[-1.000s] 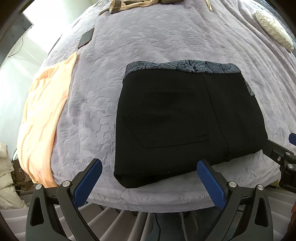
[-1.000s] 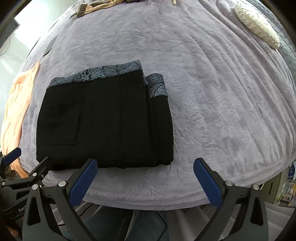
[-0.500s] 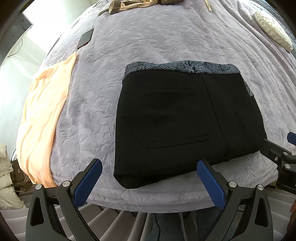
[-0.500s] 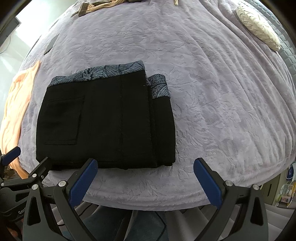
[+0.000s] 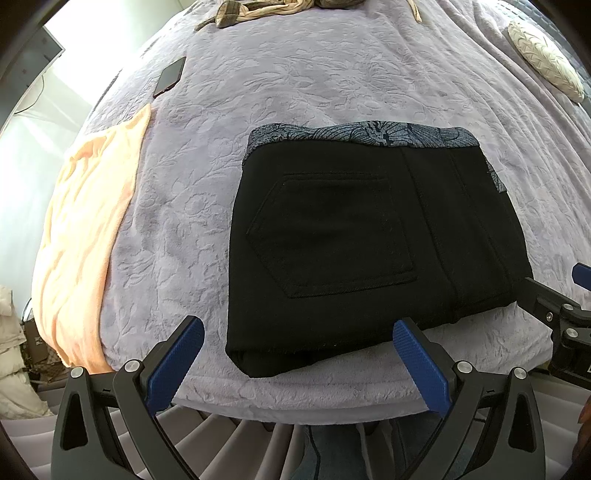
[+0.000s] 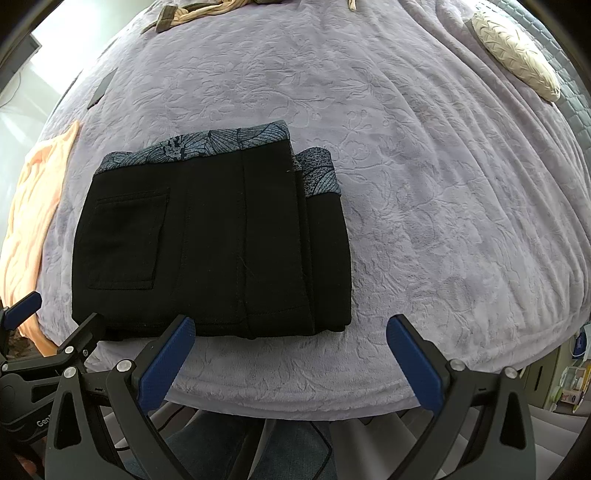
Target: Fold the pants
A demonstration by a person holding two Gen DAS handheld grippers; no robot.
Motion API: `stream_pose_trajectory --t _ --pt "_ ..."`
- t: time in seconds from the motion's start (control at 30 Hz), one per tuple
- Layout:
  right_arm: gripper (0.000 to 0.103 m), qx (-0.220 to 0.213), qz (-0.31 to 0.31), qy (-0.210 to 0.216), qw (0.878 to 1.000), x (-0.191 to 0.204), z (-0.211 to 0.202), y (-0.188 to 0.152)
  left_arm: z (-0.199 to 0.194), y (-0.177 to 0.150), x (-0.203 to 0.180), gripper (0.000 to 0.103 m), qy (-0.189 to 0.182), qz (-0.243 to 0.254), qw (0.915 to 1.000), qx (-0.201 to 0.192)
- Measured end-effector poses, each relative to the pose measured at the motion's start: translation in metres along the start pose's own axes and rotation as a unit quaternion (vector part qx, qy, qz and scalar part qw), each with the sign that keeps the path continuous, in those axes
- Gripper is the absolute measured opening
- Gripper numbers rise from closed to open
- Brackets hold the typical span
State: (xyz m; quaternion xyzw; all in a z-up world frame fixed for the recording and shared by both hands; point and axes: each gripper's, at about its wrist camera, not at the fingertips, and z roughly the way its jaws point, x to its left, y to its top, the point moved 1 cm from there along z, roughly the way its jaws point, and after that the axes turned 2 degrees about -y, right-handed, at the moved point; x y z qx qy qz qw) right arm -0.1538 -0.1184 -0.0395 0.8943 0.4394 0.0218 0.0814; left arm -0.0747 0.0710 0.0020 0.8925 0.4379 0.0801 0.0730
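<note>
The black pants [image 5: 369,251] lie folded into a compact rectangle on the lilac bedspread [image 5: 295,92], back pocket up, with a grey patterned waistband at the far edge. They also show in the right wrist view [image 6: 207,243]. My left gripper [image 5: 295,362] is open and empty, just short of the fold's near edge. My right gripper [image 6: 291,358] is open and empty, near the fold's near right corner. Each gripper shows at the edge of the other's view.
An orange cloth [image 5: 88,229] hangs over the bed's left side. A dark phone [image 5: 170,75] lies at the far left. A cream pillow [image 5: 543,59] sits far right. Loose clothes [image 5: 258,9] lie at the far edge. The bed's front edge runs just below the grippers.
Both grippers have drawn back slightly from the folded pants. The pants have not moved.
</note>
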Motion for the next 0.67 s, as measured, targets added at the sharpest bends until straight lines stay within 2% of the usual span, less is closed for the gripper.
stream_pose_trajectory --t 0.67 --pt "0.103 0.005 -0.001 0.0 1.0 0.0047 0.006 0.0015 0.0069 0.0018 0.0081 0.103 -0.008 0.011 0.9999 -0.001"
